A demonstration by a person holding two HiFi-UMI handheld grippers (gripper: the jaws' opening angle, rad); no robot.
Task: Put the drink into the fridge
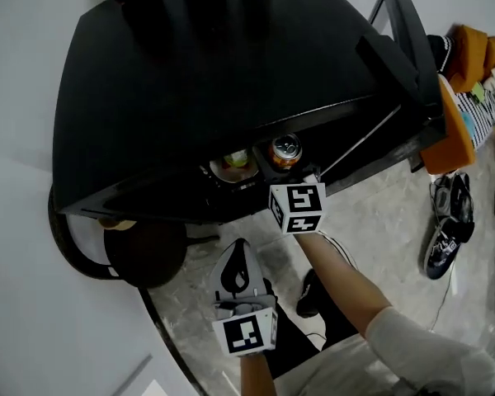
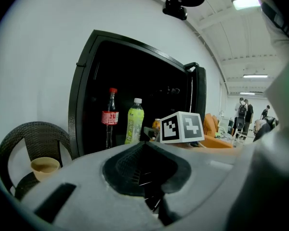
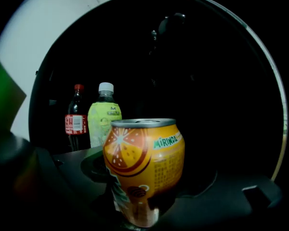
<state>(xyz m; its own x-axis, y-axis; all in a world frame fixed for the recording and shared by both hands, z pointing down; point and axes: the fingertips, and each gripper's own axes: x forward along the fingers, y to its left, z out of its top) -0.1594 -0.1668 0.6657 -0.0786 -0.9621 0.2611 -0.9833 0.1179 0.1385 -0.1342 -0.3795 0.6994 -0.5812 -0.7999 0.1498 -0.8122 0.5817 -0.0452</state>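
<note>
An orange soda can (image 3: 144, 170) stands upright between my right gripper's (image 3: 143, 201) jaws, which are shut on it. In the head view the can (image 1: 285, 149) is at the open front of the black fridge (image 1: 214, 73), just ahead of the right gripper (image 1: 288, 169). Inside the fridge stand a cola bottle (image 3: 76, 117) and a green bottle (image 3: 104, 114), to the left of and behind the can. My left gripper (image 1: 237, 256) hangs lower, in front of the fridge, shut and holding nothing. From its view the two bottles (image 2: 110, 117) (image 2: 135, 121) show inside the fridge.
The fridge door (image 1: 404, 40) stands open at the right. A wicker chair (image 2: 33, 146) with a cup (image 2: 45, 166) on it is left of the fridge. Shoes (image 1: 445, 229) and an orange seat (image 1: 454, 130) lie to the right. People (image 2: 243, 112) stand far off.
</note>
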